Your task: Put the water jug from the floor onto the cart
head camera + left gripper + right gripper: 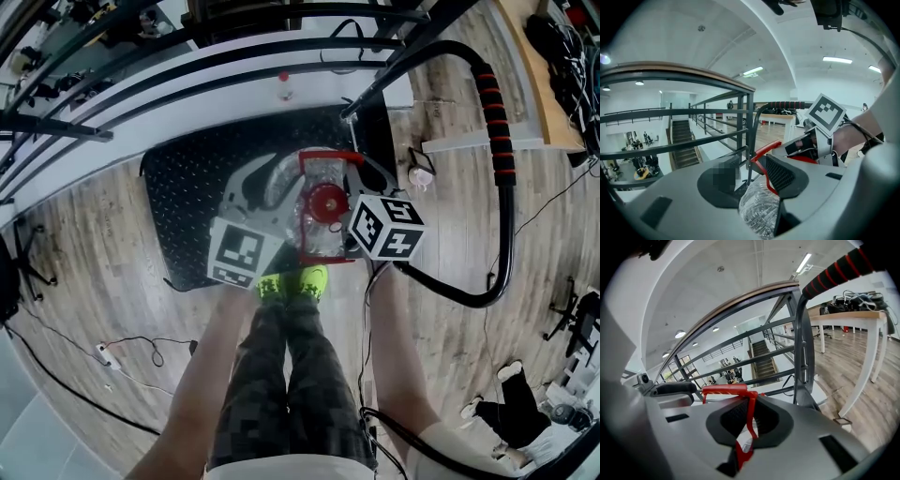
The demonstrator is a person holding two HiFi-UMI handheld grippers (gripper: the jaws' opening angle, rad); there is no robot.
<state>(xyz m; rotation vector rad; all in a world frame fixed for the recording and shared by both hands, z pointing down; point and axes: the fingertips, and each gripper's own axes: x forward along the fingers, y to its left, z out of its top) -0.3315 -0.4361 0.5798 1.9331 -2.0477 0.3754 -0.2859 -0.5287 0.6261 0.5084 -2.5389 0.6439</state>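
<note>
The clear water jug [323, 234], with a red cap and a red handle frame, hangs between my two grippers above the cart's black plate deck [197, 183]; I cannot tell if it touches the deck. From the left, my left gripper [292, 204] is shut on the jug's crinkled clear body [759, 208], which fills its jaws [757, 190]. My right gripper [354, 202] comes in from the right and is shut on the red handle [749, 411], a thin strap pinched between its pads [749, 425]. The jug's lower part is hidden.
The cart's push handle [495, 122], with red and black grip, curves round on the right. A dark metal railing [141, 84] runs behind the cart, with a drop and stairs [682, 136] beyond it. My feet in green shoes [295, 283] stand at the deck's near edge. Cables and a power strip [105, 354] lie at lower left.
</note>
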